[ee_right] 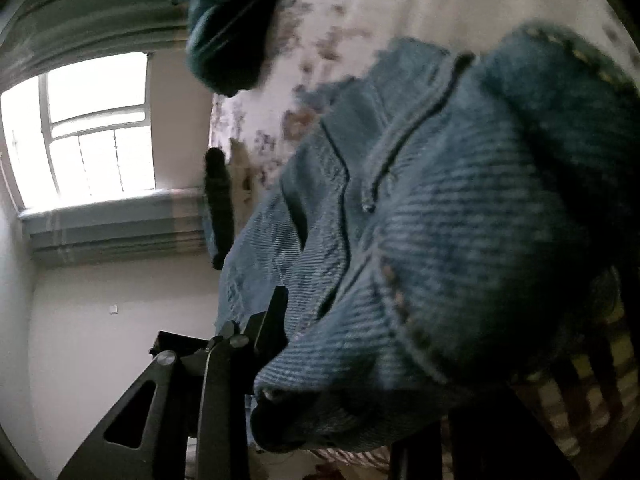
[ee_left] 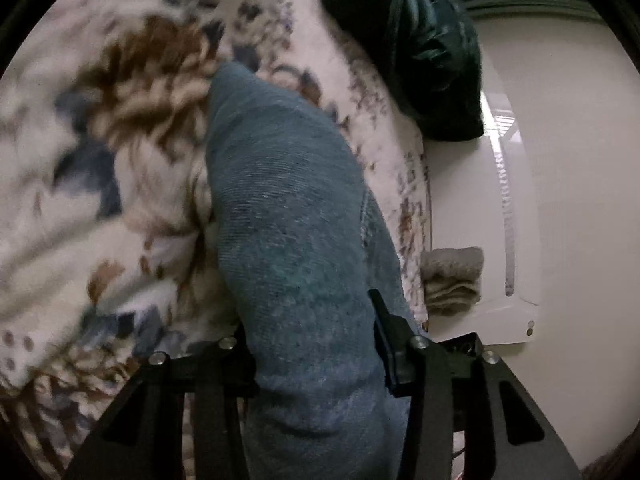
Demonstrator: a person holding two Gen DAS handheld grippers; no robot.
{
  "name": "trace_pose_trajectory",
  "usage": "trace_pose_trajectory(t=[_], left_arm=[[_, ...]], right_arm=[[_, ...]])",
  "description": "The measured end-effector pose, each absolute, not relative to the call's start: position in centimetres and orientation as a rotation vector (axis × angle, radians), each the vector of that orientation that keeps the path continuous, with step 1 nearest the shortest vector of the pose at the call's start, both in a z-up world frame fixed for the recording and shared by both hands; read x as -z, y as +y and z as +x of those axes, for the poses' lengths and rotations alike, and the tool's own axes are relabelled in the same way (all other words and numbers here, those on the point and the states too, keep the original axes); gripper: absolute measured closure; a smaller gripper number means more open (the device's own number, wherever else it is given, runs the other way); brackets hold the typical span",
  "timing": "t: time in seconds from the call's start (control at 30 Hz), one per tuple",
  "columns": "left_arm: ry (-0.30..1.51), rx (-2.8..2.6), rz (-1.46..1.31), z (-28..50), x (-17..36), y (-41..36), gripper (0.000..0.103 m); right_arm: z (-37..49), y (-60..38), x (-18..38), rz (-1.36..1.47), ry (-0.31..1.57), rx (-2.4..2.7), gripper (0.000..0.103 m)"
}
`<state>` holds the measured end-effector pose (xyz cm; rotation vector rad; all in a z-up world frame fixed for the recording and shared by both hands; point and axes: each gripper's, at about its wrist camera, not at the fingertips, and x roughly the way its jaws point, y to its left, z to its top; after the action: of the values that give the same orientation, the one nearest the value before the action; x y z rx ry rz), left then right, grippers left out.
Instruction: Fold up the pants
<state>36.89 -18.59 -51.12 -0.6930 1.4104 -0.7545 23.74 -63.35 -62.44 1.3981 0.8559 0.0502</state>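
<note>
The blue denim pants (ee_left: pixel 292 216) hang lifted over a floral bedspread (ee_left: pixel 100 152). In the left wrist view my left gripper (ee_left: pixel 316 344) is shut on a fold of the denim, which bulges up between its black fingers (ee_left: pixel 390 344) and hides the tips. In the right wrist view the pants (ee_right: pixel 460 232) fill the right side, with seams and yellow stitching showing. My right gripper (ee_right: pixel 360 340) is shut on a bunched part of the denim; only its left finger (ee_right: pixel 272 320) shows, the other is hidden under cloth.
A dark green garment (ee_left: pixel 420 52) lies at the far edge of the bed, also in the right wrist view (ee_right: pixel 228 28). A folded beige towel (ee_left: pixel 452 280) sits beside the bed. A white wall, a bright window (ee_right: pixel 88 132) and a striped sill lie beyond.
</note>
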Motion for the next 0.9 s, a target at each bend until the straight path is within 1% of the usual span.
trace_pose_trajectory(t=[0.23, 0.33, 0.47, 0.63, 0.73, 0.83, 0.9], left_arm=[[1.318, 0.743, -0.709, 42.6, 44.3, -14.3, 0.064], [1.258, 0.736, -0.734, 47.3, 41.5, -10.8, 0.064], [1.204, 0.728, -0.755, 54.5, 39.7, -6.2, 0.064], [1.142, 0.729, -0.760, 67.7, 38.9, 0.2, 0.064], [1.116, 0.739, -0.740, 74.3, 39.7, 2.2, 0.064], [1.105, 0.755, -0.721, 81.0, 42.6, 3.9, 0.064], [1.122, 0.749, -0.709, 83.3, 45.2, 4.5, 0.064]], right_arm=[[30.8, -60.6, 54.8, 1.339, 0.843, -0.133, 0.070], [35.6, -57.7, 51.5, 1.303, 0.832, -0.169, 0.070], [43.9, -52.6, 47.7, 1.253, 0.806, -0.216, 0.070], [57.2, -46.1, 47.3, 1.228, 0.754, -0.253, 0.070], [63.7, -42.9, 48.6, 1.220, 0.725, -0.268, 0.070], [70.7, -41.1, 51.3, 1.201, 0.705, -0.275, 0.070], [75.6, -40.2, 54.0, 1.194, 0.715, -0.268, 0.070]])
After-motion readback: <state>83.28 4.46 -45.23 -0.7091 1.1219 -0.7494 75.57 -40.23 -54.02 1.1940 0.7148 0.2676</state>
